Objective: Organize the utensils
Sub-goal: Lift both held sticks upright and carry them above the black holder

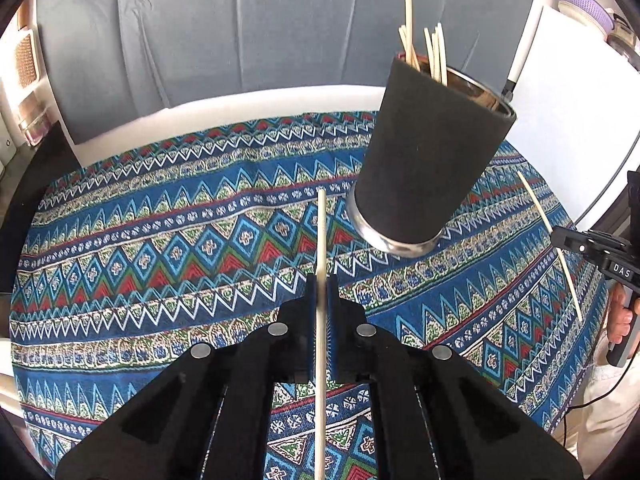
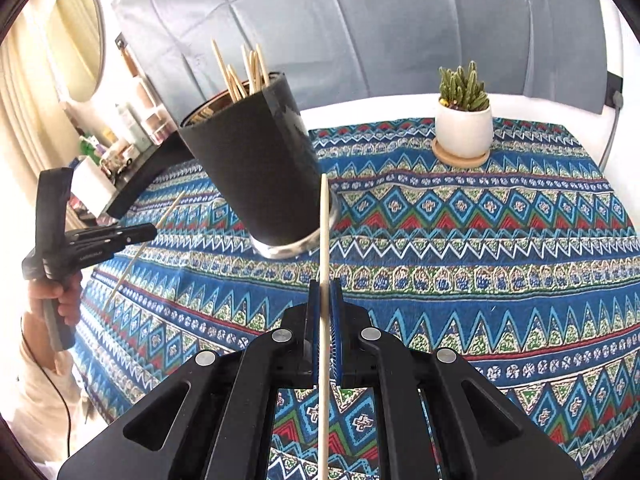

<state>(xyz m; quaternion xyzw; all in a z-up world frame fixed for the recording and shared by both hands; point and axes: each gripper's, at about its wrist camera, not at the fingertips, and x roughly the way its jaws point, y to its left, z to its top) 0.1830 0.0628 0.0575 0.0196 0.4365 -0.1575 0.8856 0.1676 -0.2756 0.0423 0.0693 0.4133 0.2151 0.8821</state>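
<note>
Both grippers are matte black, with blue ribbed pads on the fingers and round silver pivot screws behind them. The right gripper carries white "DAS" lettering; a bare-skinned hand grips its grey-edged handle, a thin black cable trailing below.

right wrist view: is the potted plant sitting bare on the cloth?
No. The potted plant stands on a round wooden coaster, which rests on the patterned cloth.
</note>
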